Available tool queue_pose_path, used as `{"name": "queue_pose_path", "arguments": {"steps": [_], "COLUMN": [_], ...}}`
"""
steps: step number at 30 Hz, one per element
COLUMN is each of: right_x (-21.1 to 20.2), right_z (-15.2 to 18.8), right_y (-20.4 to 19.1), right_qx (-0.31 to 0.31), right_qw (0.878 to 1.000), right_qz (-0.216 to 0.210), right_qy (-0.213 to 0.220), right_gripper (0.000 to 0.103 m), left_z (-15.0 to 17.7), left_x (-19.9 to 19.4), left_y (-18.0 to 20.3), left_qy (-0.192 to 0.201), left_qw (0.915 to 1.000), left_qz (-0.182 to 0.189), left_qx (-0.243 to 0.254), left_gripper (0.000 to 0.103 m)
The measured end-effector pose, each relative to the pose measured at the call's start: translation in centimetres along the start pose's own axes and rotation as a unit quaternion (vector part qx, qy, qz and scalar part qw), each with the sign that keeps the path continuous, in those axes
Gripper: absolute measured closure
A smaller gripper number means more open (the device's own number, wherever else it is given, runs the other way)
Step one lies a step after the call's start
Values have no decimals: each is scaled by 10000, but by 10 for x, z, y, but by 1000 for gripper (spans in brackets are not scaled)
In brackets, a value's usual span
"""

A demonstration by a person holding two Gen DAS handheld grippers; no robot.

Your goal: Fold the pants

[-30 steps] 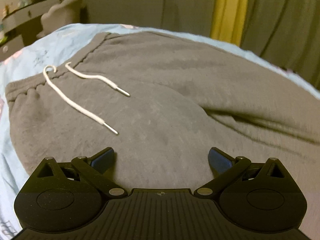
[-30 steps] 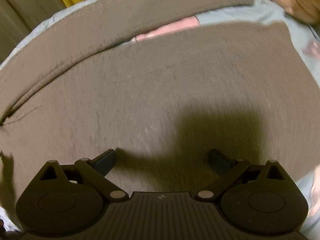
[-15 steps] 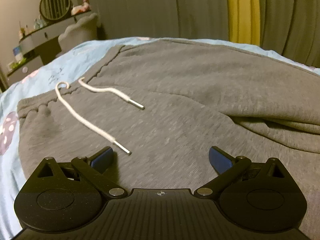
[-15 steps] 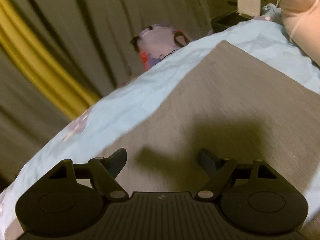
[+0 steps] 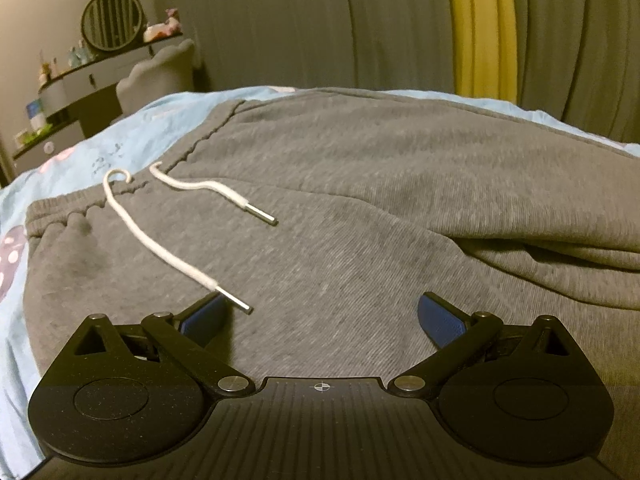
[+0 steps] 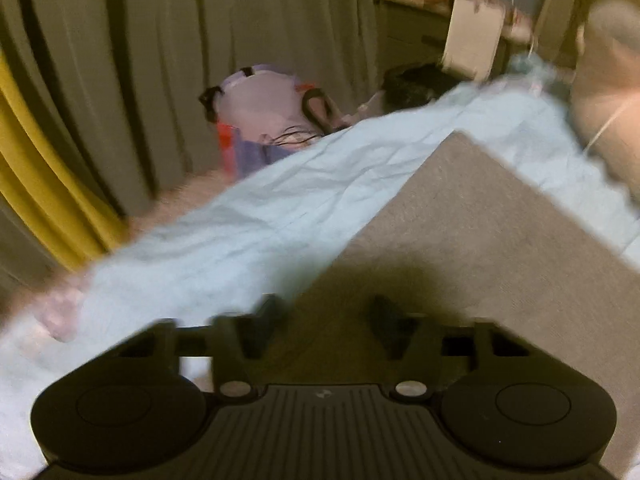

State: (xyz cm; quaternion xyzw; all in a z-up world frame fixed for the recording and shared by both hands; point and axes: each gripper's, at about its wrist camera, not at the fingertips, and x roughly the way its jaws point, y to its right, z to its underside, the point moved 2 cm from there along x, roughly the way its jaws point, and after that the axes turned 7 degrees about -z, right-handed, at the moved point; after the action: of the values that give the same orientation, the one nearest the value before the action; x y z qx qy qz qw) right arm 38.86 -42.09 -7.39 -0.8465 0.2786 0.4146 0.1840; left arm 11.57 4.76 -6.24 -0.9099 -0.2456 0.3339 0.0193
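On the bed (image 5: 120, 140) I had soft, limp pants (image 5: 360, 200); left gripper (image 5: 320, 312) wide, right gripper (image 6: 324, 320) closing, empty, above the leg edge.

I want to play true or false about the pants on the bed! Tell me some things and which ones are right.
1. The pants are gray. True.
2. The drawstring is black. False: it is white with metal tips.
3. The left claw holds the drawstring. False: it is open, holding nothing.
4. The pants lie on a light blue bedsheet. True.
5. The right claw is over a pant-leg end, closing. True.
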Motion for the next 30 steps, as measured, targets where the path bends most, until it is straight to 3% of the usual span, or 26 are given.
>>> {"name": "queue_pose_path", "arguments": {"steps": [2, 3, 7, 10, 15, 19, 23, 24, 26, 27, 28, 30], "right_x": [-3, -5, -41, -90, -182, -216, -187, -186, -194, -200, -204, -201], "right_z": [4, 4, 5, 20, 81, 154, 201, 200, 191, 187, 186, 187], "right_y": [0, 3, 22, 41, 105, 160, 201, 207, 216, 222, 226, 231], "right_qx": [-244, -261, -158, -415, -334, 180, 847, 970, 1348, 1550, 1673, 1777], "right_qw": [9997, 9996, 9983, 9915, 9807, 9830, 9930, 9907, 9844, 9786, 9743, 9707], "right_qz": [69, 30, -420, -812, -1247, -1365, -758, -890, -1042, -1212, -1324, -1417], "right_qy": [55, 56, 364, 924, 1471, 1215, 328, 343, 438, 599, 725, 777], "right_gripper": [93, 98, 99, 99, 99, 99, 100, 100, 86, 63, 51, 53], "left_z": [1, 2, 3, 3, 2, 1, 3, 2, 3, 3, 4, 5], "left_x": [0, 0, -1, -1, -2, -3, -7, -8, -9, -9, -9, -9], "left_y": [-1, 0, -1, -2, -5, -7, -8, -9, -11, -11, -11, -10], "left_qy": [23, 71, 156, 169, 149, 109, 88, 72, 38, 22, 20, 29], "left_qw": [10000, 10000, 9999, 9998, 9998, 9998, 9998, 9998, 9997, 9996, 9996, 9997], "left_qz": [14, 20, 48, 72, 126, 184, 195, 203, 229, 234, 230, 212], "left_qx": [-21, -18, 2, 18, -1, -53, -21, -35, -106, -131, -149, -130], "left_gripper": [0, 0, 0, 0, 0, 0, 0, 0, 0, 0, 0, 0]}}
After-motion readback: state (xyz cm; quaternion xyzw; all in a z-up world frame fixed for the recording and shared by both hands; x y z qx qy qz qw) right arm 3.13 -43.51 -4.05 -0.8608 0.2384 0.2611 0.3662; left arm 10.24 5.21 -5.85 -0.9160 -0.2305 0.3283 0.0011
